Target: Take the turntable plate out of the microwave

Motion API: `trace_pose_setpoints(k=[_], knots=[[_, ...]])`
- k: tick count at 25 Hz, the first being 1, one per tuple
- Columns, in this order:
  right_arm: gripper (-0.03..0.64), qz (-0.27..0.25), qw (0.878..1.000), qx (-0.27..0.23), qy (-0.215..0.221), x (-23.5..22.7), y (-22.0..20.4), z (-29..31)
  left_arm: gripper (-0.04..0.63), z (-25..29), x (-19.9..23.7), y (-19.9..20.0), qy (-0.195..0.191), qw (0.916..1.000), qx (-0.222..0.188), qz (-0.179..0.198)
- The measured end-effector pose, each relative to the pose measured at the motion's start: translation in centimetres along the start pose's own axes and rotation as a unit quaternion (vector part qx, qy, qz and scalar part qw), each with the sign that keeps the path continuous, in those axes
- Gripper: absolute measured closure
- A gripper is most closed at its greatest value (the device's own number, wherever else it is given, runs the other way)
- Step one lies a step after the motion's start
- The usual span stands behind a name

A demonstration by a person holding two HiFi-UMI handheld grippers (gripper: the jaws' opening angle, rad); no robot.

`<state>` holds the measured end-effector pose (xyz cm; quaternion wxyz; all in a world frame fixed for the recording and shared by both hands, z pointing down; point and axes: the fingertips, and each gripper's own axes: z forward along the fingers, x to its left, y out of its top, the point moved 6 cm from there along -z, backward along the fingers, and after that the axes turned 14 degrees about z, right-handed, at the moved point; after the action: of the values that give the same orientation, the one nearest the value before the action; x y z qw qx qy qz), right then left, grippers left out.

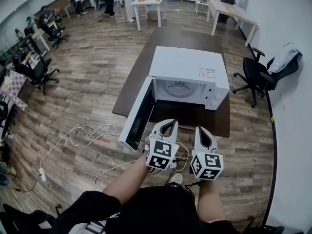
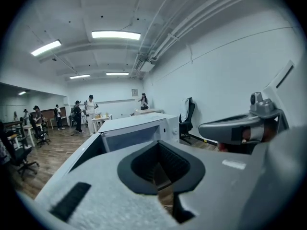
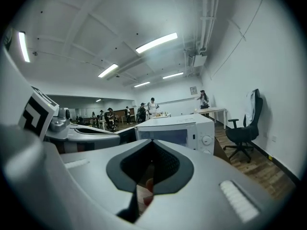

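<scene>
A white microwave (image 1: 187, 67) stands on a dark brown table (image 1: 204, 118) with its door (image 1: 139, 113) swung open to the left. Inside the cavity lies the pale glass turntable plate (image 1: 178, 88). My left gripper (image 1: 171, 123) and right gripper (image 1: 201, 129) are side by side at the table's near edge, short of the open cavity and pointing at it. Both are shut with nothing between the jaws. The left gripper view shows the microwave (image 2: 144, 123) ahead beyond the jaws, and the right gripper view shows the microwave (image 3: 184, 128) with its control knobs.
A white cable (image 1: 78, 135) loops across the wooden floor to the left of the table. A black office chair (image 1: 253, 74) with a jacket stands to the right by the wall. White tables (image 1: 148, 1) and several people are at the far end of the room.
</scene>
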<state>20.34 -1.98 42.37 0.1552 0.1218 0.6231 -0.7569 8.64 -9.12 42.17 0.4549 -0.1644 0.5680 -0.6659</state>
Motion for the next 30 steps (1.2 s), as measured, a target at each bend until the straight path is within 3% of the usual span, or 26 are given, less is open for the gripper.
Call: trace_pose_setpoints(k=[5,12,19,22,26,30], knots=[[0.607,-0.025,0.999,0.027,0.032,-3.5,1.9,3.3,0.588,4.4,-0.3,0.7,0.029,0.9992,0.026,-0.001],[0.607,-0.106,0.991,0.051,0.066,-6.0,2.9,7.4,0.588,8.3,0.8,-0.5,0.075,0.9948,0.067,0.019],[0.607,-0.123,0.987,0.082,0.066,-8.2,2.1,11.4,0.588,11.5,1.6,-3.2,0.086,0.9862,0.101,0.099],[0.607,-0.136,0.983,0.099,0.067,-8.8,1.5,13.2,0.588,13.2,2.2,-4.3,0.077,0.9778,0.115,0.158],[0.607,-0.248,0.964,0.091,0.043,-8.8,1.3,15.8,0.588,15.8,2.7,-5.9,0.057,0.9520,0.144,0.264],[0.607,-0.368,0.925,0.082,0.038,-8.3,0.3,18.5,0.588,18.1,3.4,-7.6,0.033,0.9386,0.159,0.304]])
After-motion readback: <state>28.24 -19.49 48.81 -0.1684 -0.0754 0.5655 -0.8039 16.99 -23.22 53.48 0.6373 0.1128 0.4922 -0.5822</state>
